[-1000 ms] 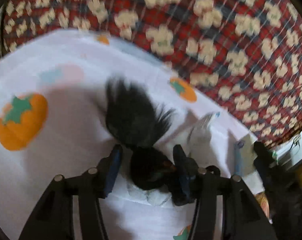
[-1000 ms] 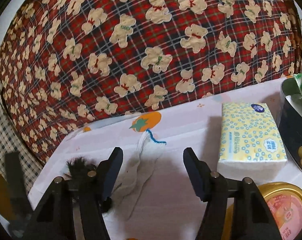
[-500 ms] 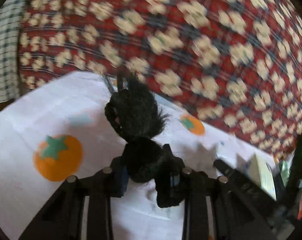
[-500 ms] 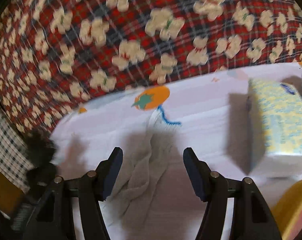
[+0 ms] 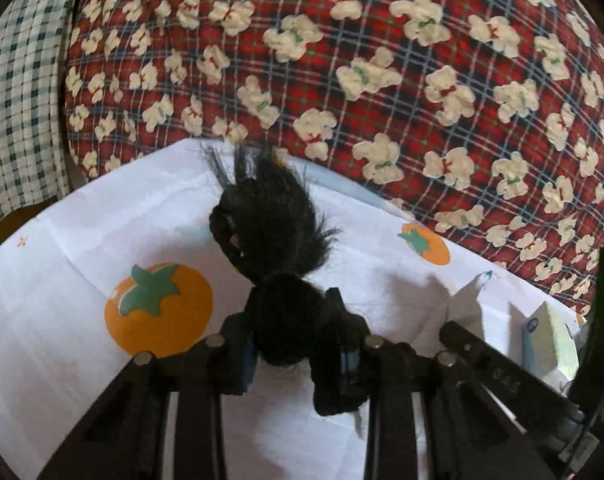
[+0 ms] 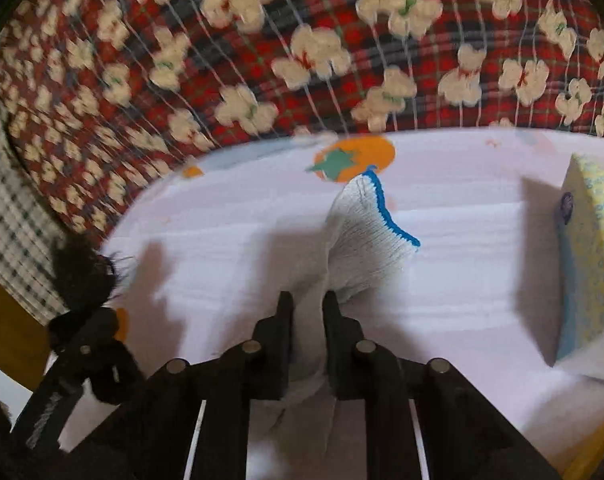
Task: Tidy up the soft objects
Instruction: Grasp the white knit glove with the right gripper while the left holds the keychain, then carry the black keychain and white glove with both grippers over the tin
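Note:
My left gripper is shut on a black furry soft toy, which sticks up above the white tablecloth with orange fruit prints. My right gripper is shut on a white knitted glove with a blue cuff edge, its cuff fanning out ahead of the fingers. The black toy and the left gripper also show at the left edge of the right wrist view. The glove's cuff shows at the right of the left wrist view.
A red plaid blanket with cream bears rises behind the table. A checked cloth hangs at far left. A yellow-and-blue tissue pack lies at the right of the table; it also shows in the left wrist view.
My left gripper closed on the black toy and lifted it. My right gripper moved onto the white glove and shut on it.

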Motion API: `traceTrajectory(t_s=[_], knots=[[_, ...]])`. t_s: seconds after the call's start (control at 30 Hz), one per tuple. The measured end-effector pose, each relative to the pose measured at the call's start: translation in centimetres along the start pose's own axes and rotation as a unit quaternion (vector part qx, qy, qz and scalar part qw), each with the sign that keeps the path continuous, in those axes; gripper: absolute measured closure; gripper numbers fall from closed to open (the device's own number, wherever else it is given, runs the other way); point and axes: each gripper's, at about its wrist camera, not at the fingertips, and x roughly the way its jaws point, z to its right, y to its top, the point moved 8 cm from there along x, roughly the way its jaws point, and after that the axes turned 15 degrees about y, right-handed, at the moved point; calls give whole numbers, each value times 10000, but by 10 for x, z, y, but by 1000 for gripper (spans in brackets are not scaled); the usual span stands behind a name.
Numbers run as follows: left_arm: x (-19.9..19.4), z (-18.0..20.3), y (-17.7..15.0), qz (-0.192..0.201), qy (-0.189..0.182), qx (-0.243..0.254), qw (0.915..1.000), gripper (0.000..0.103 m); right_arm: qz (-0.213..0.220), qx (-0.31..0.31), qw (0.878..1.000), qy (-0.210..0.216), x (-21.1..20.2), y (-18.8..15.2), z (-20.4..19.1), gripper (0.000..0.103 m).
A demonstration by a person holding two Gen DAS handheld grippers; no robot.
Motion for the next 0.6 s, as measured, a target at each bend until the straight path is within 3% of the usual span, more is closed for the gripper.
traceTrajectory(t_s=[0.23, 0.6], knots=[[-24, 12, 3, 510, -155, 326, 9980, 74, 832, -962, 9906, -500, -44, 7, -24, 87], [-52, 22, 5, 1082, -374, 521, 9921, 74, 1280, -1371, 9801, -643, -86, -4, -36, 87]])
